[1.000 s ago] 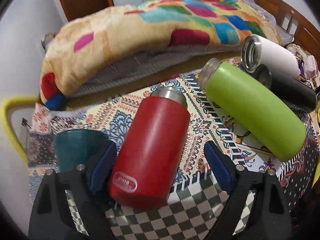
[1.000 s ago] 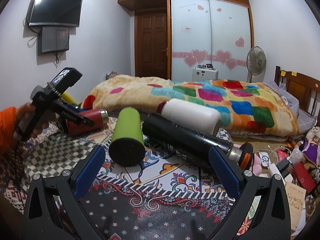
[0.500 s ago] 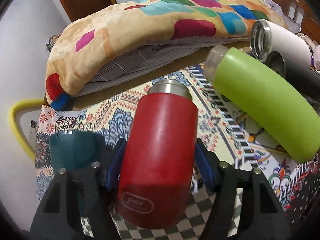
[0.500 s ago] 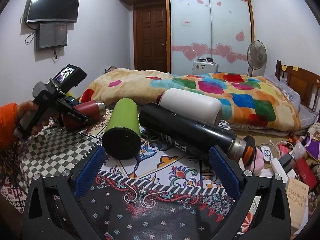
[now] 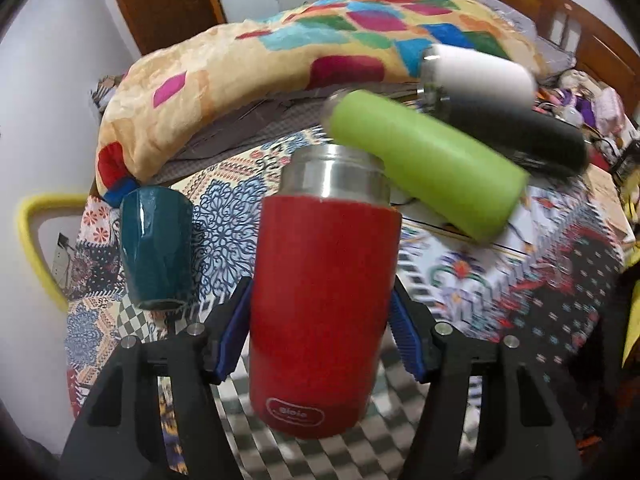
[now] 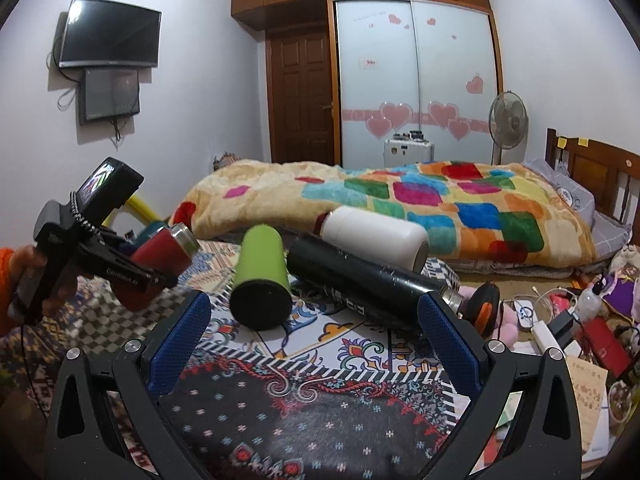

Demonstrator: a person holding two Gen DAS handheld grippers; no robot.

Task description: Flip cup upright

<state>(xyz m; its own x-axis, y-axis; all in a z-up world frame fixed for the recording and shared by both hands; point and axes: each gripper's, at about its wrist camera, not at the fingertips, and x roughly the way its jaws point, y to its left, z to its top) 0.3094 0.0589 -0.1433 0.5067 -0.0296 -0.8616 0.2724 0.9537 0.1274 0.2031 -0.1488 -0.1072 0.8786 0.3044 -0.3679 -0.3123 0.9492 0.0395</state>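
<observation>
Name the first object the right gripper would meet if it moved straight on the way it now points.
Probably the green flask, lying on its side with its dark base toward the open right gripper. The black flask lies just right of that line; depth is hard to judge.

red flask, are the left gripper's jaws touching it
Touching. The left wrist view shows both blue jaws of the left gripper pressed against the sides of the red flask.

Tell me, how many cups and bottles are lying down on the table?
3: the green bottle in the middle, the black bottle beside it, and the white bottle behind. The red cup is in the left tongs; more may be hidden.
</observation>
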